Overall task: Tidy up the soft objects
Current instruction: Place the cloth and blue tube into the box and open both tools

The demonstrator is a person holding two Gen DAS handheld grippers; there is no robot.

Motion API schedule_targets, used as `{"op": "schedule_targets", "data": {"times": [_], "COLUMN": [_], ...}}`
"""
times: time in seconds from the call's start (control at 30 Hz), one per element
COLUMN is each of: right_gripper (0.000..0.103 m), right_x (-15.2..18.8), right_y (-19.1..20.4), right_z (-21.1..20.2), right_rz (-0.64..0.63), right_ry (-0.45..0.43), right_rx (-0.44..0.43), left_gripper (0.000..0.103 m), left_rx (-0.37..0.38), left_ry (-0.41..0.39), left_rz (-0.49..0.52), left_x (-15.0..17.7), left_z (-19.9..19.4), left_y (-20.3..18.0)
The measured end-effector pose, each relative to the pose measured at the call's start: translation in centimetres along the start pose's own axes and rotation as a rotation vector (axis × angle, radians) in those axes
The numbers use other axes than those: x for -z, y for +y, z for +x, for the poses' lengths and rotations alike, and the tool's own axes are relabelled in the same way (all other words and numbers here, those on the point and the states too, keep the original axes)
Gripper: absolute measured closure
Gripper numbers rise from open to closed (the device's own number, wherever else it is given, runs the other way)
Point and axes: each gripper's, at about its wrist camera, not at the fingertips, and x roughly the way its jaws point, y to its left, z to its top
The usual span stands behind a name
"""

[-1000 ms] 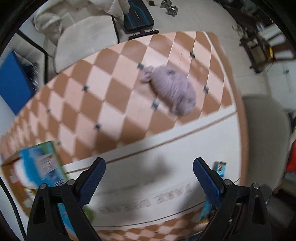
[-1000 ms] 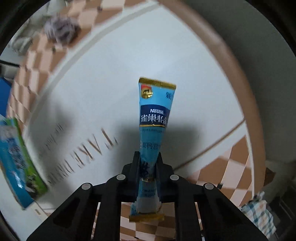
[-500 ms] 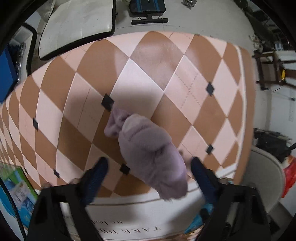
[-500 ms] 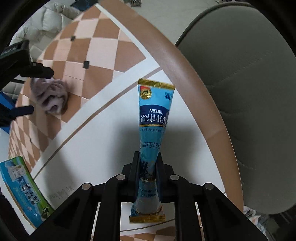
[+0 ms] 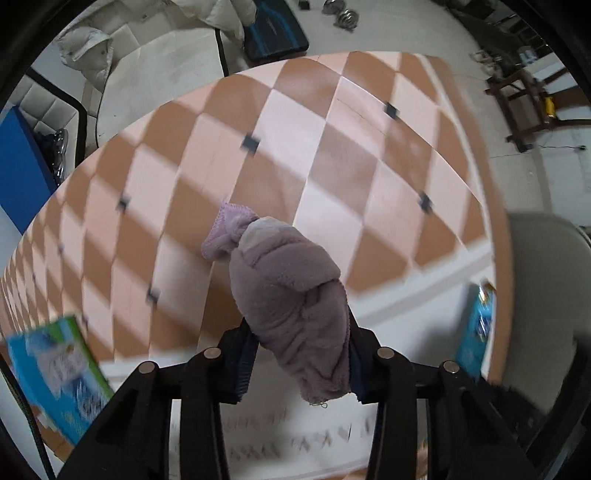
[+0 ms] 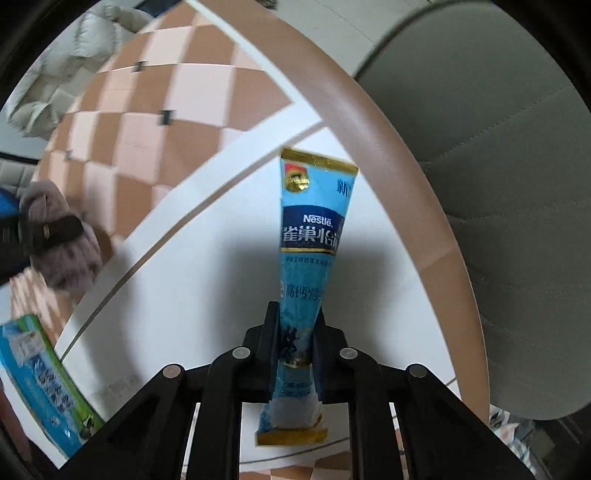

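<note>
We work over a round table (image 5: 332, 122) covered in a peach-and-brown diamond-checked cloth with a broad white band along its near edge, set on a pale floor; a cream quilted chair (image 5: 155, 66) and a dark blue-and-black padded bench (image 5: 275, 35) stand beyond the far rim, and a grey-green cushioned seat (image 6: 509, 177) sits just beside the table's brown border. Our left gripper (image 5: 299, 354) is clenched on a mauve fleecy rolled cloth (image 5: 291, 295), which bulges up between the two black fingers, its paler knitted lilac end poking out forward over the checks. In the right wrist view this same bundle (image 6: 62, 236) shows at the far left, pinched by the left gripper's dark finger and held over the seam where the checks meet the white band. Our right gripper (image 6: 297, 350) is closed tight on a long light-blue Nestlé sachet with gold ends (image 6: 312, 236), gripping its lower part so that most of the packet sticks forward above the white band, near the table's rim. A blue-and-green printed carton (image 5: 61, 373) lies on the table off to the left of both grippers, blurred in the left view, and clearer in the right view (image 6: 44, 384), where it lies flat.
</note>
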Motion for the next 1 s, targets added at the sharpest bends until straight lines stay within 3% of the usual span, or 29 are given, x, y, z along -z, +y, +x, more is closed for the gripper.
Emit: {"op": "schedule_targets", "data": {"times": [0.17,0.23,0.4,0.53,0.7,0.87,1.0], "right_gripper": [0.088,0.088,0.088,0.088,0.088,0.088,0.087], "right_x": [4.5,6.7,12.1,16.9,19.6,20.8,19.7], "right_y": [4.7,7.2,14.4,21.7,31.0,36.0,37.9], "right_z": [-4.4,-6.2,-9.8,-10.9,-9.7,-7.2,-4.3], "right_rz": [-0.100,-0.138,-0.254,-0.368,-0.470,-0.525,-0.542], "right_ry": [-0.036,-0.040,-0.037,-0.039,-0.048,-0.046,-0.033], "right_rx": [-0.110,-0.174,-0.311,-0.355,-0.329,-0.252,-0.195], "left_gripper": [0.065,0.065,0.065,0.065,0.065,0.065,0.062], "left_rx": [0.075,0.085,0.091,0.117,0.202,0.269,0.300], "left_ry": [-0.070,-0.095,-0.101,-0.081,-0.009,0.038,0.080], "left_rz": [0.002,-0.032,-0.146,-0.285,-0.375,-0.405,-0.397], "left_x": [8.5,11.8,16.8,20.4,22.3,21.3,20.6], "left_z": [-5.5,-7.6,-9.8,-9.3,-7.1,-5.0,-3.6], "left_y": [3.8,7.2,17.0,24.9,31.4,34.5,35.4]}}
